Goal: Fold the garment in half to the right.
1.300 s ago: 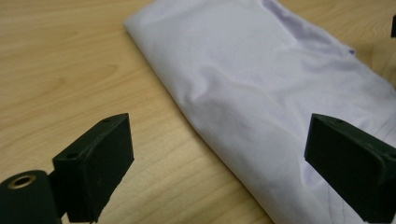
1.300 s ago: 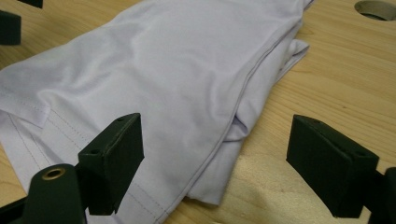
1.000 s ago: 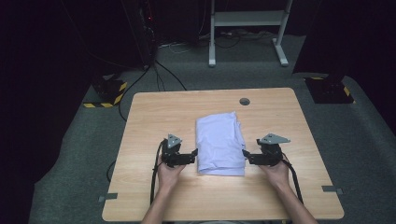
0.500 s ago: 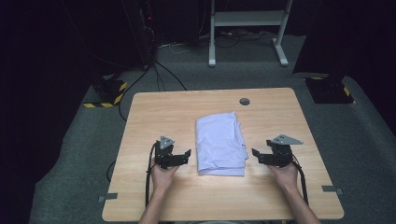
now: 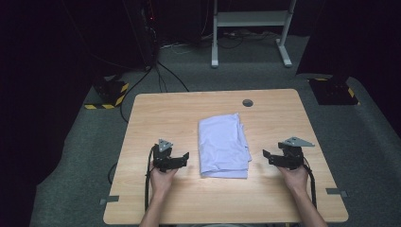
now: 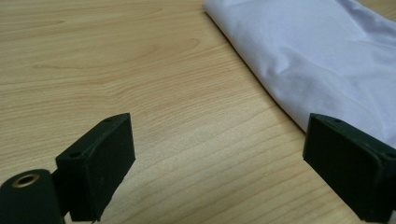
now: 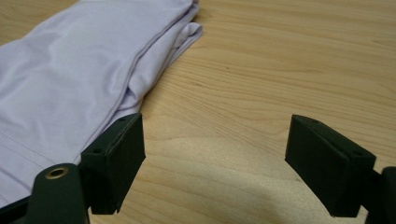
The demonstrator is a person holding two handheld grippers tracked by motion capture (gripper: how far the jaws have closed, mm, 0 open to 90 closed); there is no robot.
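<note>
— Tongs on the left first: how do they sit?

— The left tongs (image 5: 185,158) are held low over the wooden worktop (image 5: 156,113) in the person's left hand (image 5: 161,178), jaws spread wide with bare wood between them, gripping nothing. They point toward the cloth and stand just beside its left edge, apart from it.

— And the cloth?

— The folded pale lilac cloth (image 5: 222,144) lies flat at the middle of the worktop, its long side running away from the person. Its right edge seems to show loose layered folds, though the high view is too coarse to be sure.

— The right side?

— The right tongs (image 5: 265,156), in the right hand (image 5: 294,176), are also spread and empty, near the cloth's right edge without touching it.
</note>
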